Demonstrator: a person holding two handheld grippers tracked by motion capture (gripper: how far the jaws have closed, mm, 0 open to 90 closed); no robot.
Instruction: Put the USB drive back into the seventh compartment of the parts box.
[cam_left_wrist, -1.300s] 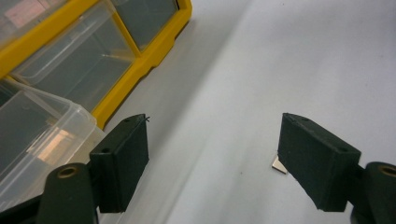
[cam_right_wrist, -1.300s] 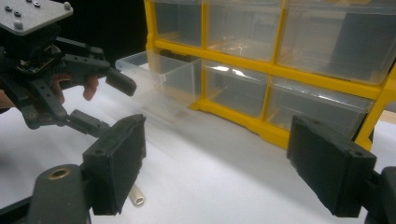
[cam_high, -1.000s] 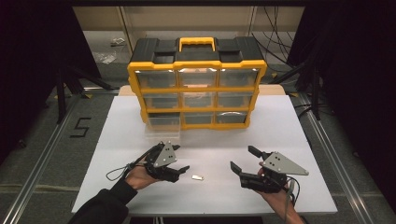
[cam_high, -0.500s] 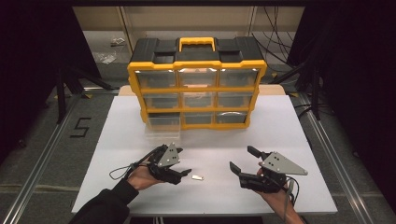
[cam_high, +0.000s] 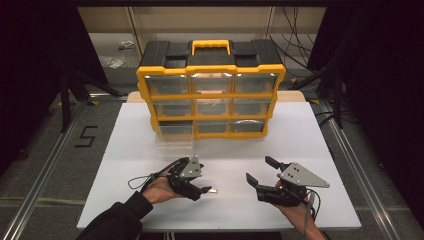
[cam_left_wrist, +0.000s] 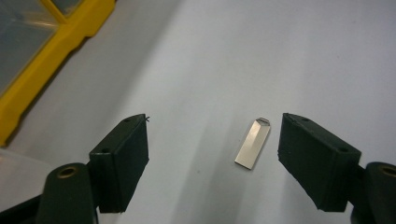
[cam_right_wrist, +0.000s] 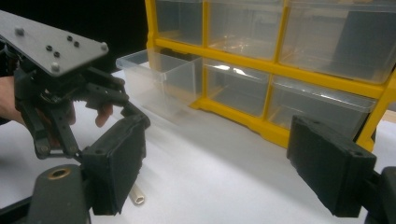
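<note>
The left gripper (cam_left_wrist: 212, 140) has dropped closer over the small metal USB stick (cam_left_wrist: 252, 143), which now lies flat between its wide-open, empty jaws, nearer the right pad: ready to pinch. One stick, two grippers; the right gripper (cam_high: 262, 172) waits open, empty. Beyond, one nine-drawer organiser (cam_high: 210, 90), its bottom-left drawer (cam_high: 172, 135) pulled out.

— High view: from above the near side, facing forward and down over the whole table (cam_high: 320, 150).

— Gripper views: low, close to the surface. Shared: yellow drawer cabinet (cam_high: 211, 95), white tabletop.
</note>
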